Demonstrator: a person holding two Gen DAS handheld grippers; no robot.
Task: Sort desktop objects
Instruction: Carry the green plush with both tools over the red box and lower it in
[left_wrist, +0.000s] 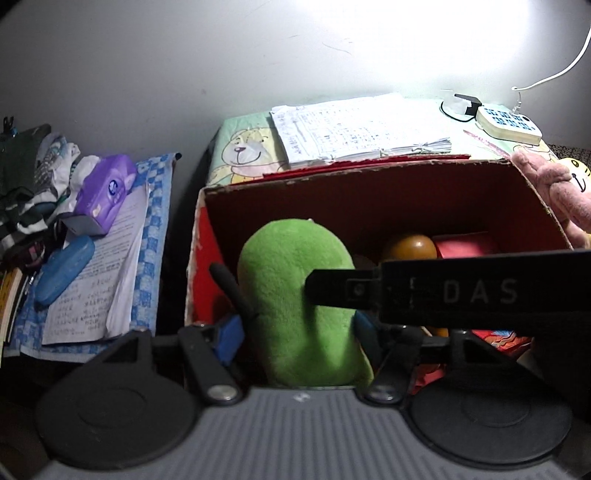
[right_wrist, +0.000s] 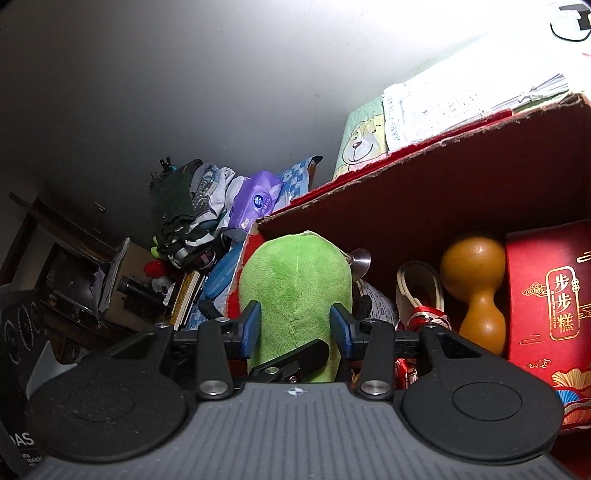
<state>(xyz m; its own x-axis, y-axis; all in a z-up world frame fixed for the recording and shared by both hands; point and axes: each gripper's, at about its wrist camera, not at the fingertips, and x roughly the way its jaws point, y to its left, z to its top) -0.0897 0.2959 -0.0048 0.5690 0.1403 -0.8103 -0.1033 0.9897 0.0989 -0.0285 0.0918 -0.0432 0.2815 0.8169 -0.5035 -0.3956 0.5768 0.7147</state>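
Observation:
A green plush toy (left_wrist: 291, 266) (right_wrist: 295, 269) stands upright at the left end of an open red cardboard box (left_wrist: 332, 173) (right_wrist: 406, 155). My right gripper (right_wrist: 295, 325) has its blue pads (right_wrist: 253, 325) pressed against both sides of the toy, which narrows between them. In the left wrist view, the right gripper's black body (left_wrist: 461, 291) crosses in front of the toy. My left gripper (left_wrist: 297, 332) straddles the toy's lower part, with a dark gap between its left pad (left_wrist: 231, 338) and the plush. A wooden gourd (right_wrist: 474, 273) and a red gift package (right_wrist: 554, 295) also lie in the box.
Behind the box lie a stack of papers (left_wrist: 362, 129) and a white power strip (left_wrist: 509, 125). A pink plush (left_wrist: 554, 188) leans on the box's right rim. To the left are a purple tissue pack (left_wrist: 105, 194), a blue case (left_wrist: 62, 273) and piled clothes (left_wrist: 33, 177).

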